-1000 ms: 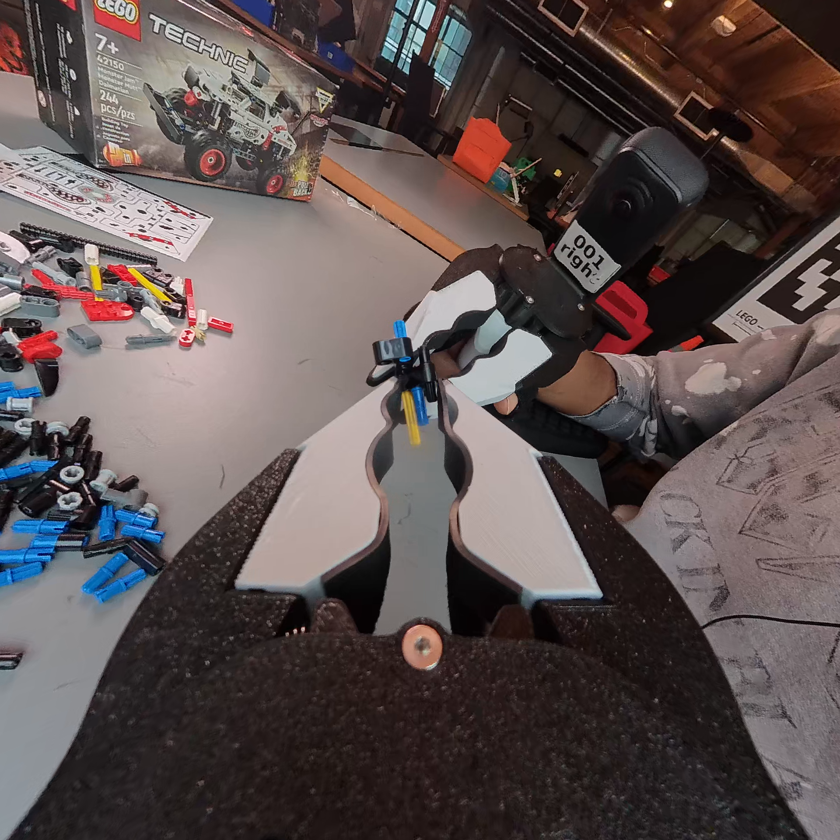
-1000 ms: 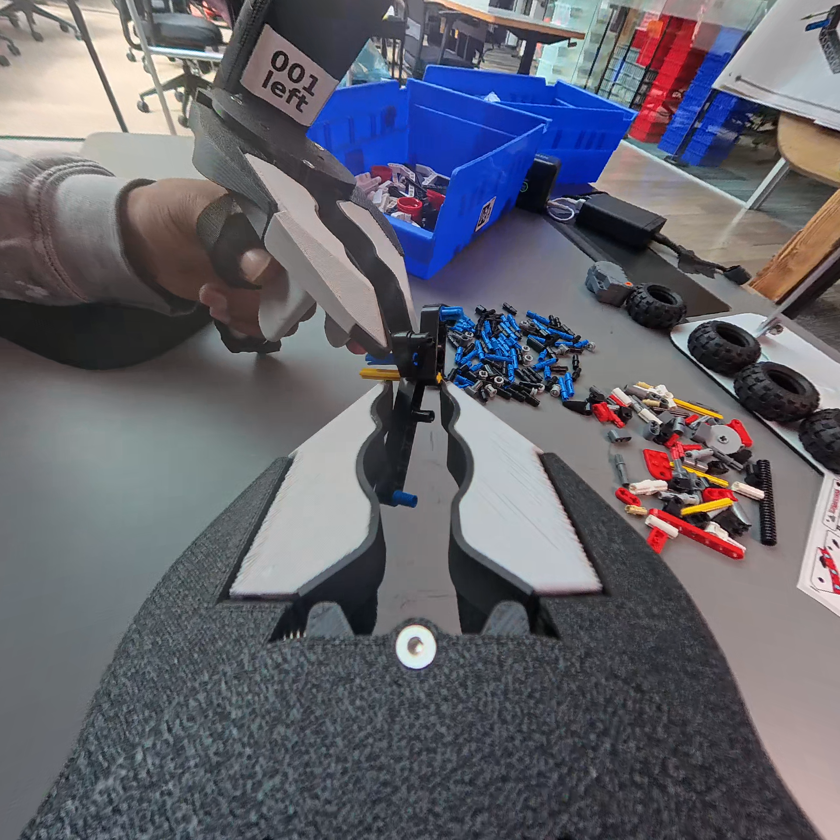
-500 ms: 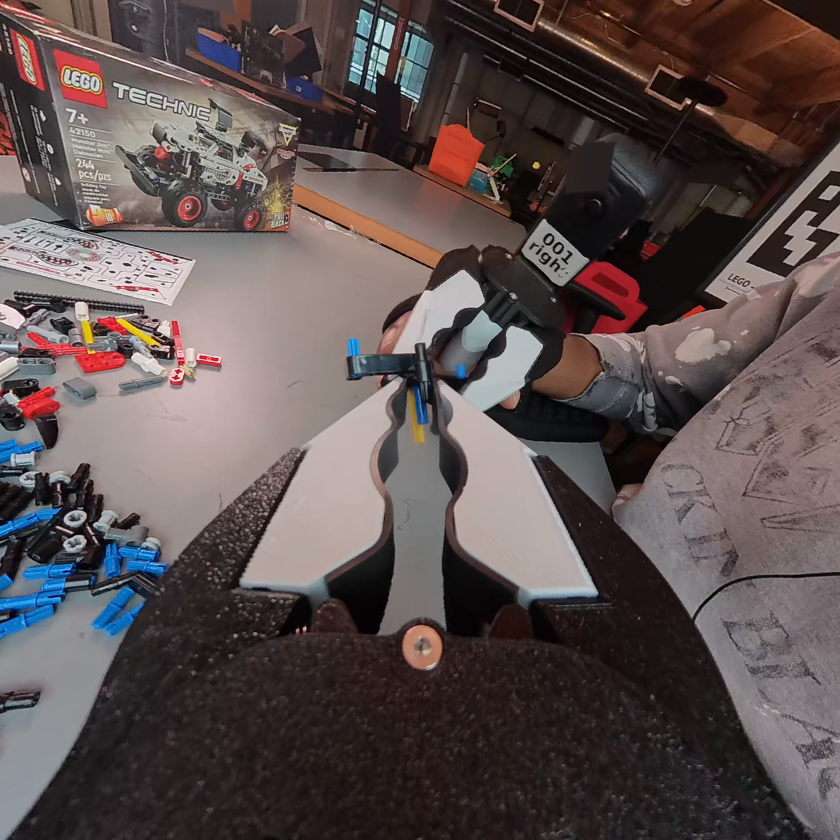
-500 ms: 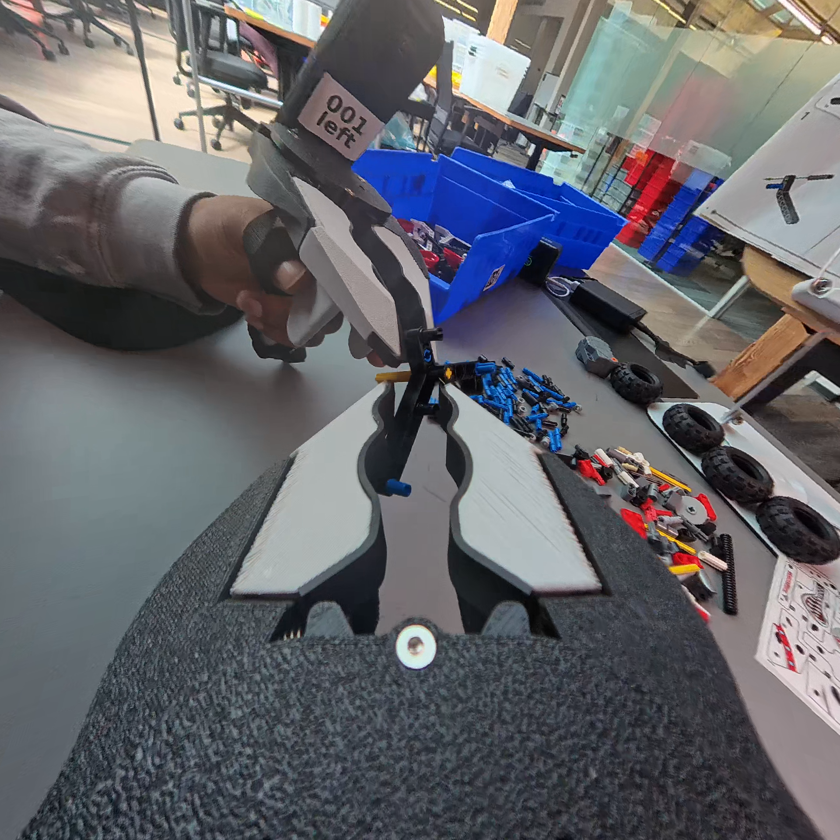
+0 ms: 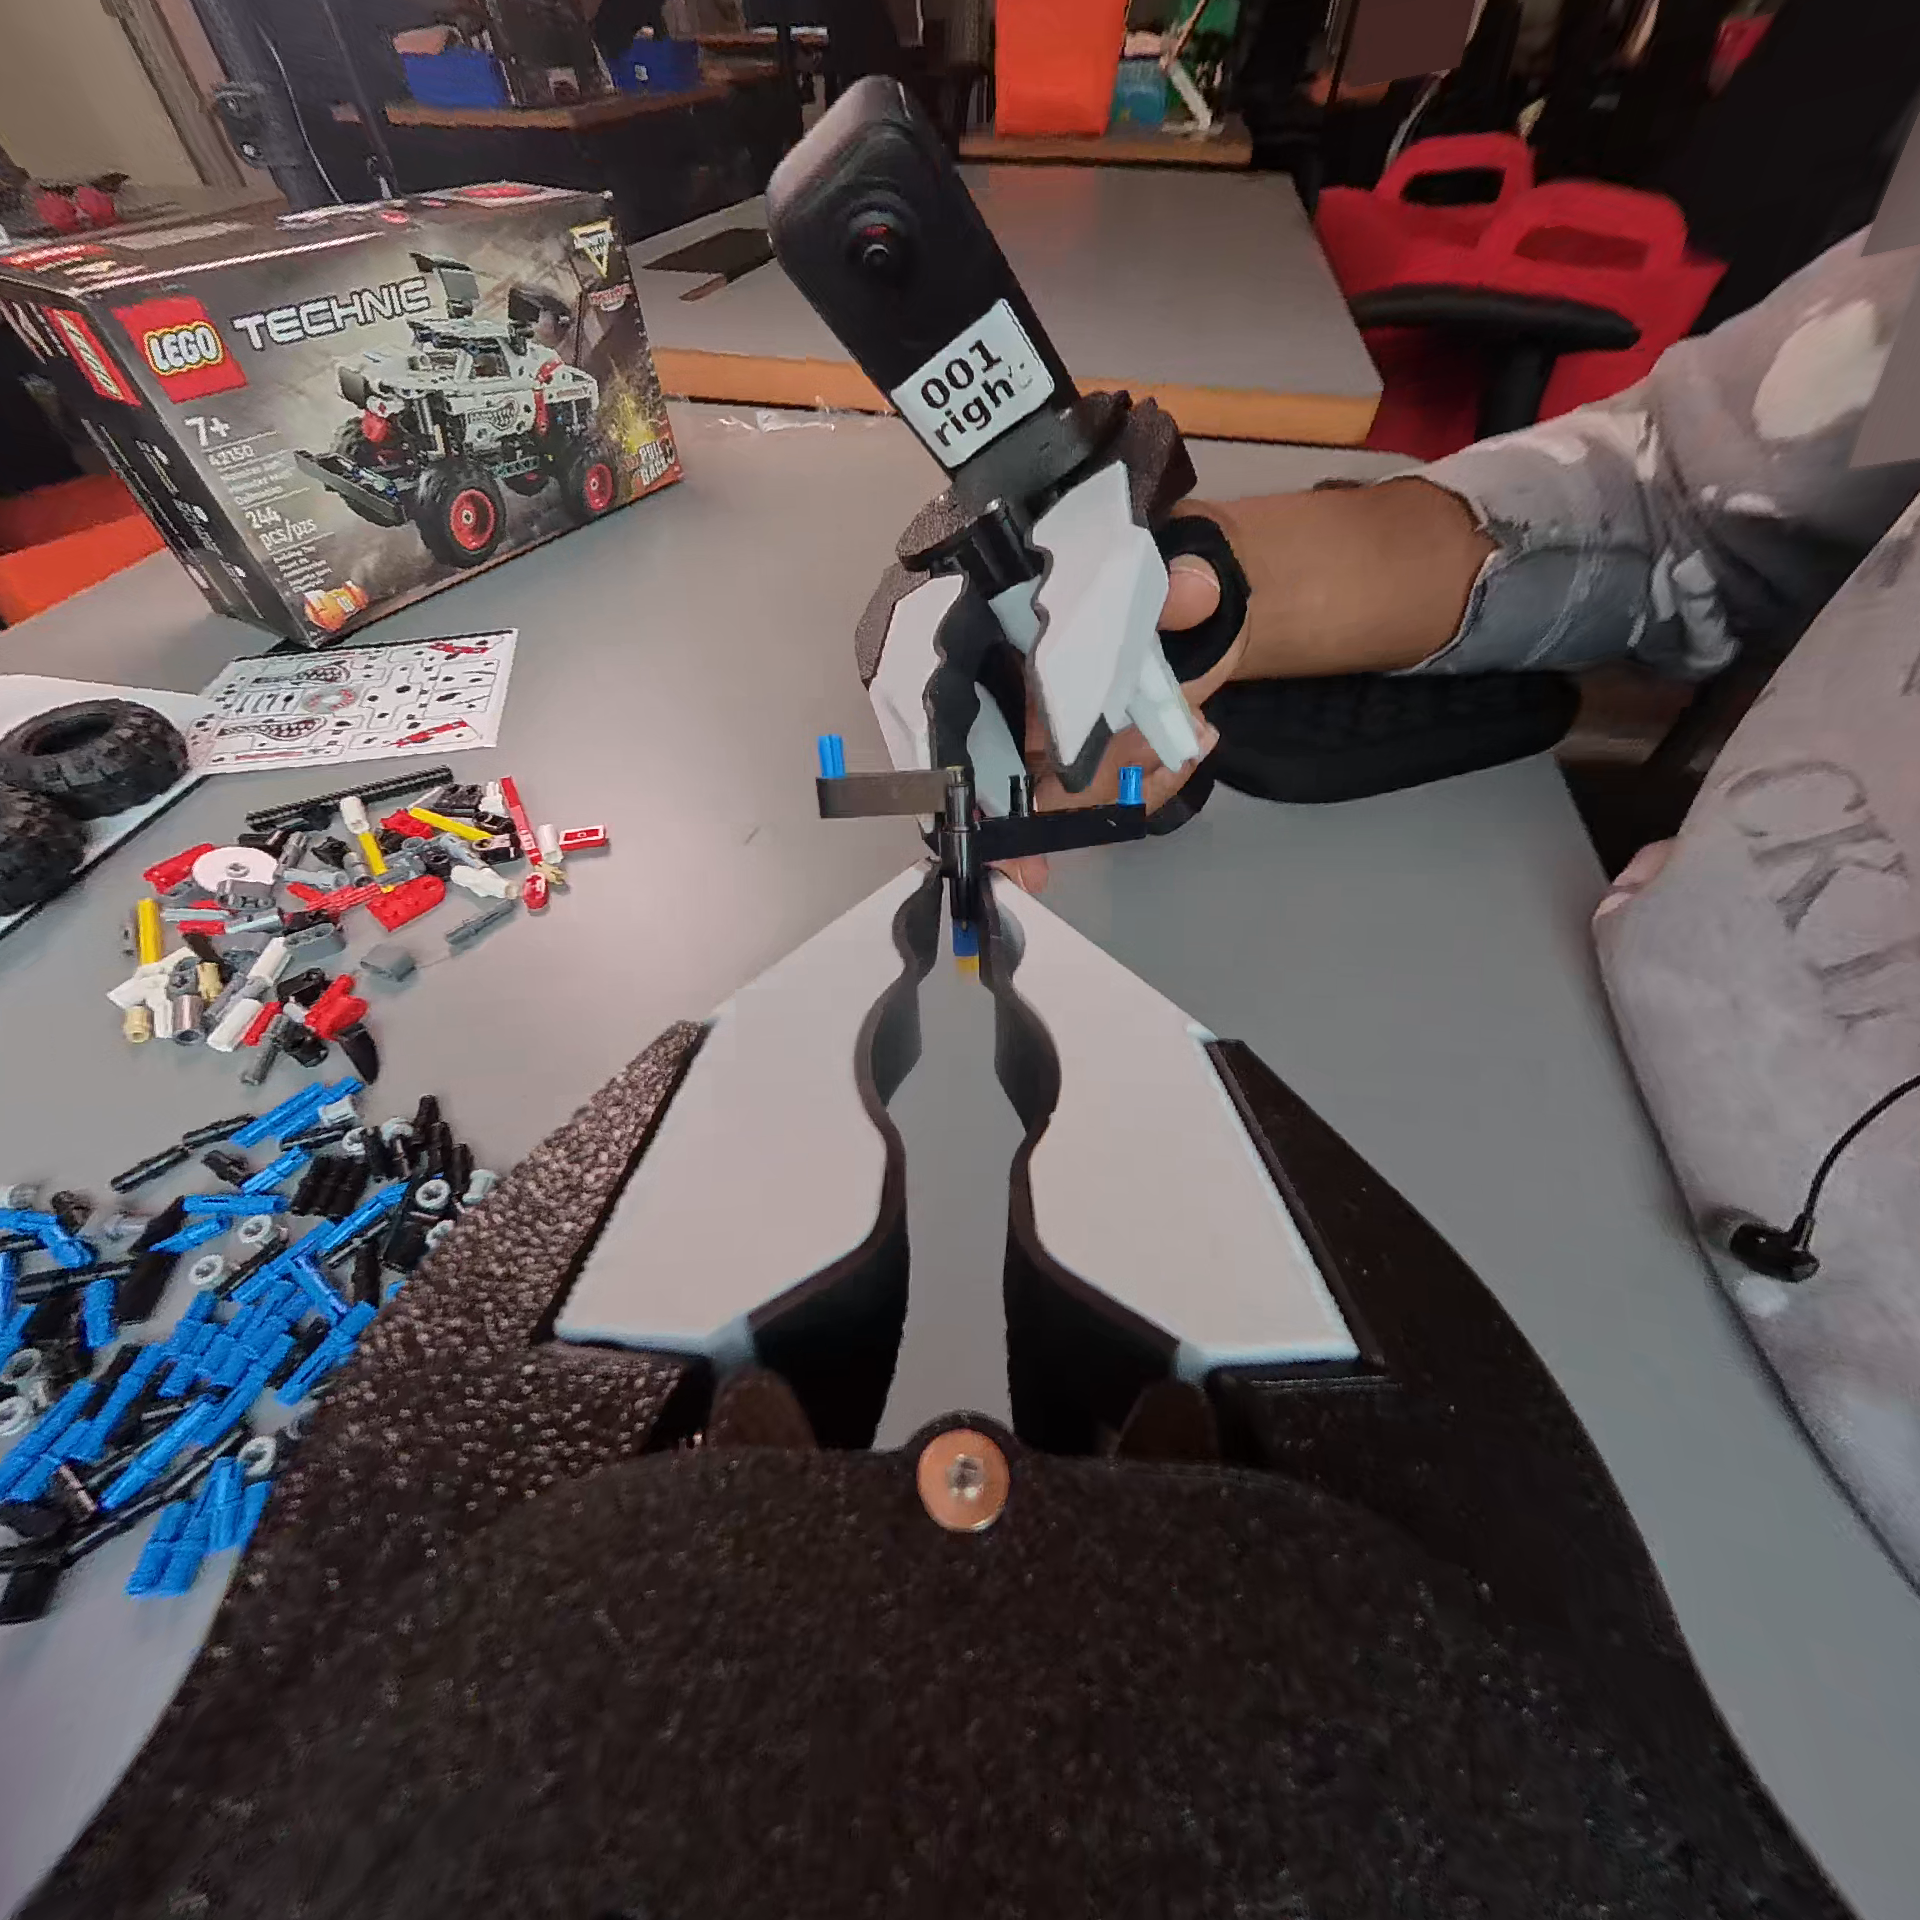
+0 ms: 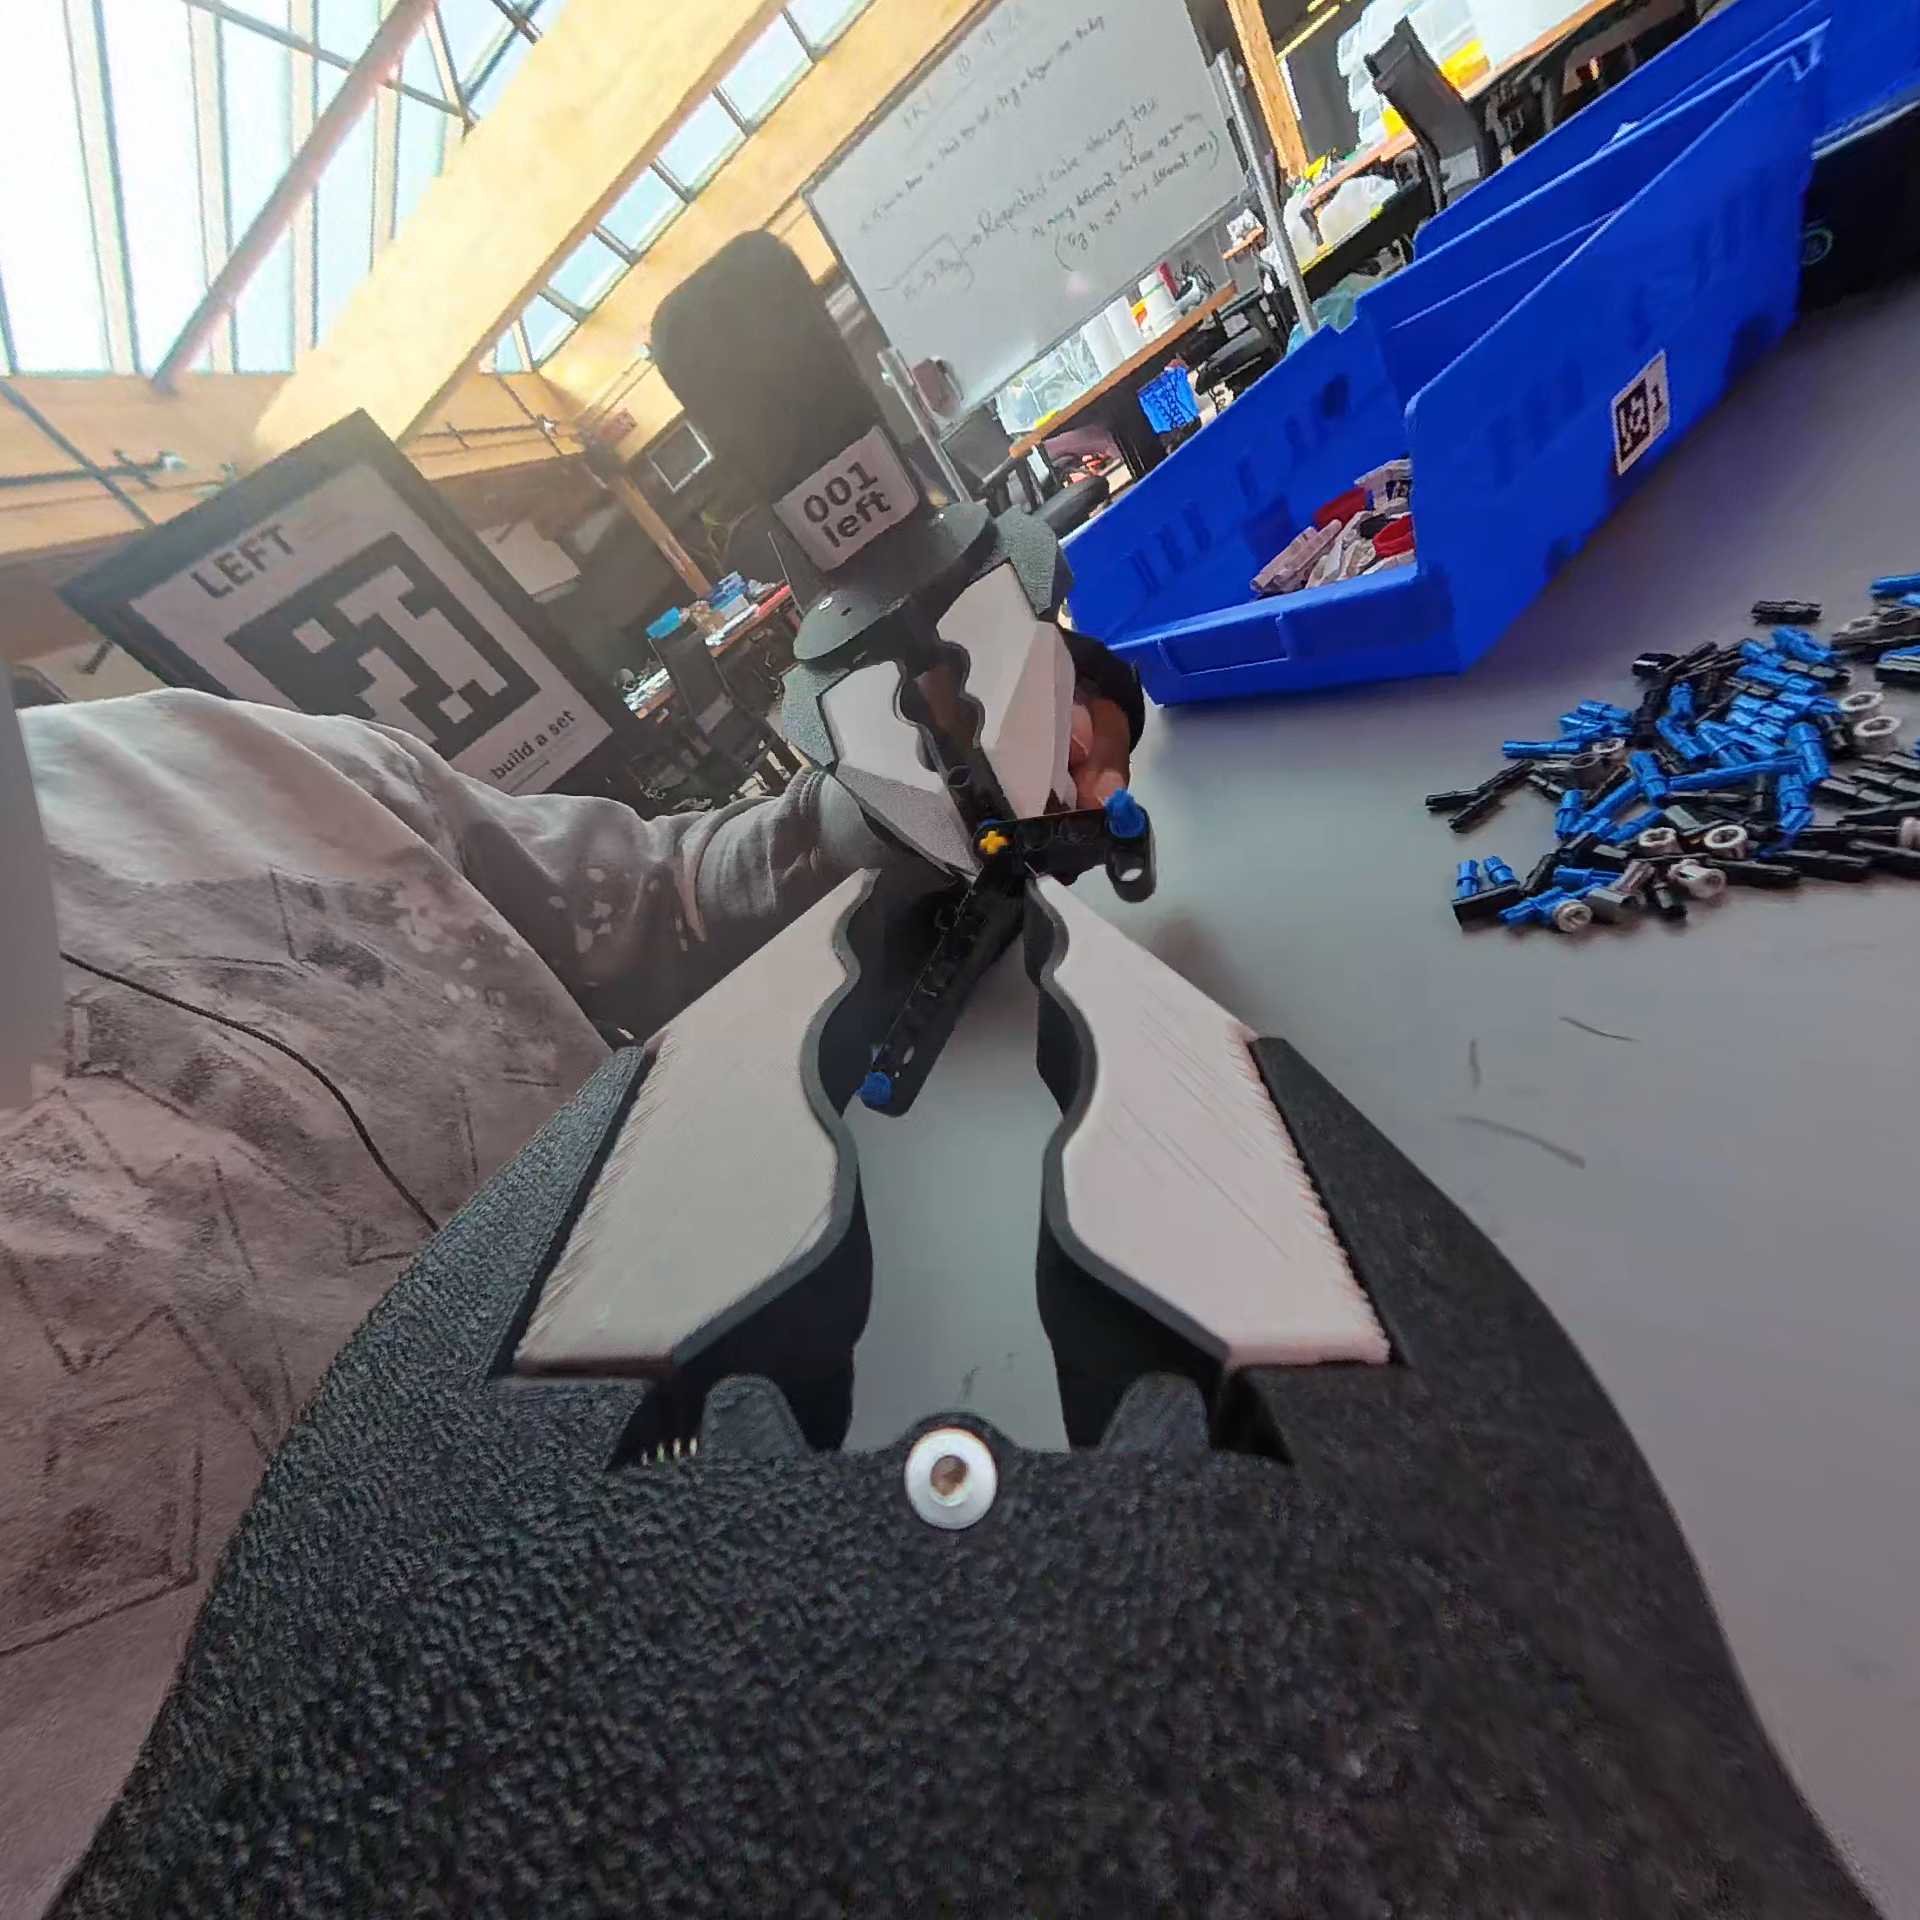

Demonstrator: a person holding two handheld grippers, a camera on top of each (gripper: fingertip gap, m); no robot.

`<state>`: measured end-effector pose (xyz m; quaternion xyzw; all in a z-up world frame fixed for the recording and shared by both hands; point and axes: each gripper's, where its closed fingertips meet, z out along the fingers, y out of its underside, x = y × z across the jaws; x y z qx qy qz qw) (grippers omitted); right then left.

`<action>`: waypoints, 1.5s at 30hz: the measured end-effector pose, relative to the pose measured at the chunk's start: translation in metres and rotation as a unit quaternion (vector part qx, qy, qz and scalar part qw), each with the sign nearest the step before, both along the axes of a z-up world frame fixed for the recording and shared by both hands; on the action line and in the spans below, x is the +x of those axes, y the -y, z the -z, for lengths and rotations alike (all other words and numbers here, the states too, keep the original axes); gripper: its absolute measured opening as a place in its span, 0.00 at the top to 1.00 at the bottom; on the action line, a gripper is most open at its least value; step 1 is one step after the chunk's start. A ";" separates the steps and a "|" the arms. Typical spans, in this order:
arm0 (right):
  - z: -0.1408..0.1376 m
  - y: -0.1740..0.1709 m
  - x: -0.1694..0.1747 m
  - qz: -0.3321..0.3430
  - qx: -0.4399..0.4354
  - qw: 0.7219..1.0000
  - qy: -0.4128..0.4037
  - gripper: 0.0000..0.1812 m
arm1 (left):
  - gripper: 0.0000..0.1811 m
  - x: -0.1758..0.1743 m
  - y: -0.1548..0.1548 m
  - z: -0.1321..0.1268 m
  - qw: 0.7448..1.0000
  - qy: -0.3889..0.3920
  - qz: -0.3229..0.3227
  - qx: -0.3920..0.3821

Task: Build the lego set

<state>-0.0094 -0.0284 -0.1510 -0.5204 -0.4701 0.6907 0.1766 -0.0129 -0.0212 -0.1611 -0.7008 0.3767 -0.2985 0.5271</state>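
Observation:
A small black Lego assembly [image 5: 997, 821] of crossed beams, with blue pins at the ends and a yellow axle, is held above the grey table [image 5: 1299, 987] between both grippers. My left gripper [image 5: 961, 883] is shut on the assembly's axle end, where blue and yellow show between the fingertips. My right gripper [image 6: 1003, 883] is shut on the long black beam [image 6: 935, 997], which runs back between its fingers. In the left wrist view the right gripper [image 5: 987, 790] comes down from above. In the right wrist view the left gripper [image 6: 987, 821] meets the yellow axle end [image 6: 992, 840].
The set's box [image 5: 395, 405], a sticker sheet [image 5: 364, 691] and tyres [image 5: 83, 743] lie at the far left. Mixed red, grey and yellow parts [image 5: 312, 904] and blue and black pins [image 5: 208, 1299] lie beside them. Blue bins [image 6: 1507, 520] stand behind. The person's grey sweater [image 5: 1818, 1039] is at the right. Only a small space, under 4 cm, lies between the two pairs of fingers.
Both grippers have turned while staying shut on the assembly. The right gripper now comes down from above, its view has tilted, and the black beams now lie crosswise in the left wrist view.

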 end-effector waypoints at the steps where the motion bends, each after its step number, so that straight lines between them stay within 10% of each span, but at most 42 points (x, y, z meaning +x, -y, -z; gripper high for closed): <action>1: 0.002 -0.003 -0.001 0.005 -0.006 1.000 0.004 0.87 | 0.97 0.001 0.000 0.004 1.000 -0.021 -0.003 0.009; 9: 0.011 -0.006 -0.003 0.027 0.059 0.998 0.010 0.94 | 0.97 0.009 0.004 0.023 0.998 -0.069 0.011 -0.001; 24: -0.009 0.000 0.005 0.015 0.093 0.994 -0.063 0.95 | 0.94 0.020 0.012 -0.005 0.987 0.117 0.054 -0.096; 45: -0.015 0.010 0.010 -0.013 0.094 0.991 -0.097 0.95 | 0.95 0.023 0.022 -0.017 0.964 0.181 0.097 -0.167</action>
